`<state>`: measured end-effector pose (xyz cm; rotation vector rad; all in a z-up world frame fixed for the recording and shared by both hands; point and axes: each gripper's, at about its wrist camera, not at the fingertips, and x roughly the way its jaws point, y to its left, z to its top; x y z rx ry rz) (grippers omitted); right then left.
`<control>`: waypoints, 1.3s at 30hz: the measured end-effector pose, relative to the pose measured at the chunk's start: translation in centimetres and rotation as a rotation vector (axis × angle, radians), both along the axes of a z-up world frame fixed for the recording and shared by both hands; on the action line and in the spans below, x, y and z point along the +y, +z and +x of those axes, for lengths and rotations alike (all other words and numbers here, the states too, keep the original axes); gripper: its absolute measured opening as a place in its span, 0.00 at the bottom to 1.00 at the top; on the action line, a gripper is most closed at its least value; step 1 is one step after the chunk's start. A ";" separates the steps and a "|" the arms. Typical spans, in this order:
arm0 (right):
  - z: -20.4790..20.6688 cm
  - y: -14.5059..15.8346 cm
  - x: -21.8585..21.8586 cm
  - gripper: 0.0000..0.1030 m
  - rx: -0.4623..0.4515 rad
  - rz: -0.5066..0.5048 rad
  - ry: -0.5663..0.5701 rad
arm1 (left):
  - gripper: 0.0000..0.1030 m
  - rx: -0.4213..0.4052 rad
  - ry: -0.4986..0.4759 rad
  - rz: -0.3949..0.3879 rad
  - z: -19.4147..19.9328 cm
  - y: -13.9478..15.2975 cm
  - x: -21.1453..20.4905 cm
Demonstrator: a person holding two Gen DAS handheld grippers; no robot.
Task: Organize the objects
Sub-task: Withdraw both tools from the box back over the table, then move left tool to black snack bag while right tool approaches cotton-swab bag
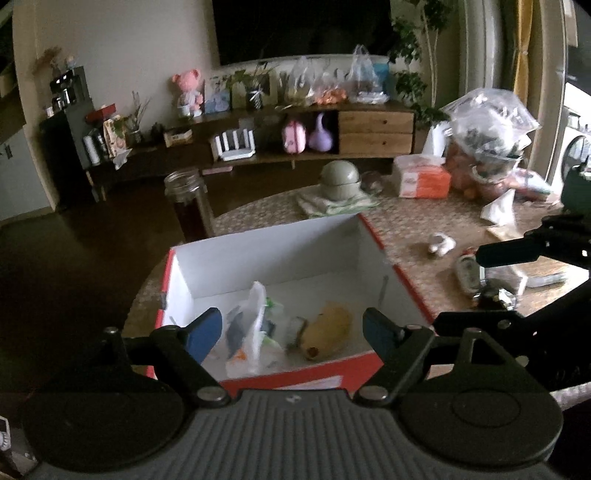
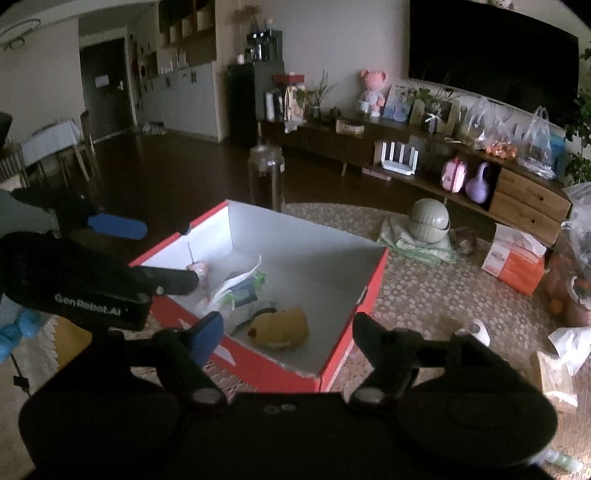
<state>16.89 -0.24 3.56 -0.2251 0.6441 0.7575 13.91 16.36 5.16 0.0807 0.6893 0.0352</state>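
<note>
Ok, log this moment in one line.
left gripper: open, empty | right gripper: open, empty | red box: holds yellow plush, packets | step: above box

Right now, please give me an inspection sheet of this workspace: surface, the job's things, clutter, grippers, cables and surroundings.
Surface: table with a dotted patterned cover, partly crowded.
Job's things: open red box with white inside; in it lie a yellow plush toy, a white plastic bag and small packets.
Clutter: green lidded bowl on a folded cloth, orange tissue pack, full clear bags, glass jar, small white item.
Grippers: left gripper and right gripper both open, nothing between the fingers, both above the box.
Cables: nothing seen.
Surroundings: low wooden cabinet, dark screen, pink doll, plants, dark floor.
</note>
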 end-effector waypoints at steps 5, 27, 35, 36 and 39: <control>-2.1 0.8 -2.8 0.84 -0.041 0.052 0.007 | 0.82 -0.040 -0.022 -0.017 -1.9 0.4 -2.7; -7.1 -1.8 -16.3 0.92 -0.122 0.120 -0.172 | 1.00 -0.119 -0.110 -0.240 -5.3 -2.8 -12.6; -6.3 -3.6 -21.5 0.92 -0.160 0.113 -0.271 | 1.00 -0.065 -0.145 -0.267 -3.9 -5.5 -16.1; -6.2 -3.7 -22.0 0.92 -0.161 0.107 -0.272 | 1.00 -0.059 -0.149 -0.272 -3.7 -5.8 -16.3; -5.7 -4.4 -23.5 0.92 -0.146 0.084 -0.277 | 1.00 -0.036 -0.162 -0.272 -3.0 -6.9 -17.4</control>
